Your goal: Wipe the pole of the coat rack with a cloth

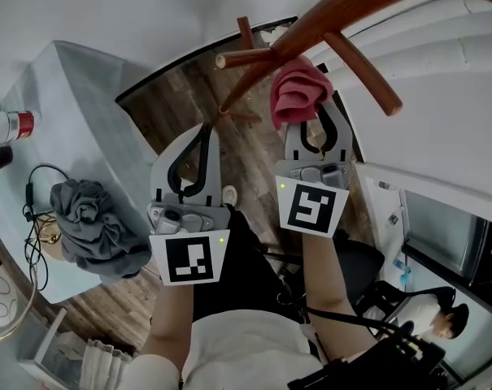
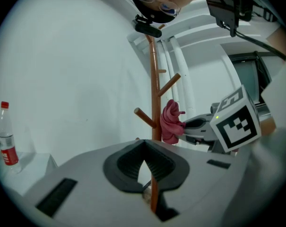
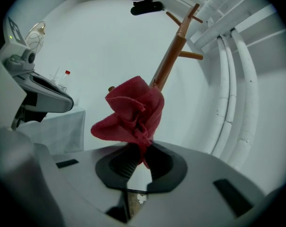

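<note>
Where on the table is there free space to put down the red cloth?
The far half of the table is bare, beyond the bottle. The near end is crowded: grey cloth and cables.

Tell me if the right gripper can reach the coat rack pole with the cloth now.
Probably yes: the right gripper, shut on the red cloth, holds it close beside the pole, with nothing between them.
</note>
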The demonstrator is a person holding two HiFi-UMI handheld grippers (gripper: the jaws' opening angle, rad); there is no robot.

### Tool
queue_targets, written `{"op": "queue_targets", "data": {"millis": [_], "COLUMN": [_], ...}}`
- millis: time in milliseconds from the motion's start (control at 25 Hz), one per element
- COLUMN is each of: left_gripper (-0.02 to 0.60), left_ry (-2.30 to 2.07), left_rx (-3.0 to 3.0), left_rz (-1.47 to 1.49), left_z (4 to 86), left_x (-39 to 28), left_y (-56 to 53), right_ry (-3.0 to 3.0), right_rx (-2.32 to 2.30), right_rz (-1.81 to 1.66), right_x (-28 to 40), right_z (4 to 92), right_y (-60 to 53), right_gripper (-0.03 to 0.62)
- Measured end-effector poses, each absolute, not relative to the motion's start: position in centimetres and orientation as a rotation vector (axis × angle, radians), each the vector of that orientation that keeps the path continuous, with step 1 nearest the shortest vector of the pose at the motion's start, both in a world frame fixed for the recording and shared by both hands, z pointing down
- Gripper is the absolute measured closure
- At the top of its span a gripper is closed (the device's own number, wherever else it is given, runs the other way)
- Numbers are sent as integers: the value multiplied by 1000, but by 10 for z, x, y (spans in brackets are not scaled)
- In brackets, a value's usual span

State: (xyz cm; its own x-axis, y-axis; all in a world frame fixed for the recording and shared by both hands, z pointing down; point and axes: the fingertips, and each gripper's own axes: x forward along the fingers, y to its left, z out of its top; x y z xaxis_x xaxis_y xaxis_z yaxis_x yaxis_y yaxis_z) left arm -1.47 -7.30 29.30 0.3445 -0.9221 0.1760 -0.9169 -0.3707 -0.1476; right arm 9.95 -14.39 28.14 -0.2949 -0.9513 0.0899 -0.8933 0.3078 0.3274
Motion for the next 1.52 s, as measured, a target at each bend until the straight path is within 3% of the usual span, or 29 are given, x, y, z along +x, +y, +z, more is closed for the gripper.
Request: {"op": "queue_targets", "data": {"millis": [1520], "left_gripper": [571], "left_ry": [1799], "left_rx": [-2591], "left_rz": [-341], "left_z": [369], "left_x": [-17], "left_y": [-81], "right_ry": [-2243], "right_rx": [1512], "right_rz": [-288], "right_x": [84], "right_z": [371], "right_y": [-152], "right_gripper": [548]}}
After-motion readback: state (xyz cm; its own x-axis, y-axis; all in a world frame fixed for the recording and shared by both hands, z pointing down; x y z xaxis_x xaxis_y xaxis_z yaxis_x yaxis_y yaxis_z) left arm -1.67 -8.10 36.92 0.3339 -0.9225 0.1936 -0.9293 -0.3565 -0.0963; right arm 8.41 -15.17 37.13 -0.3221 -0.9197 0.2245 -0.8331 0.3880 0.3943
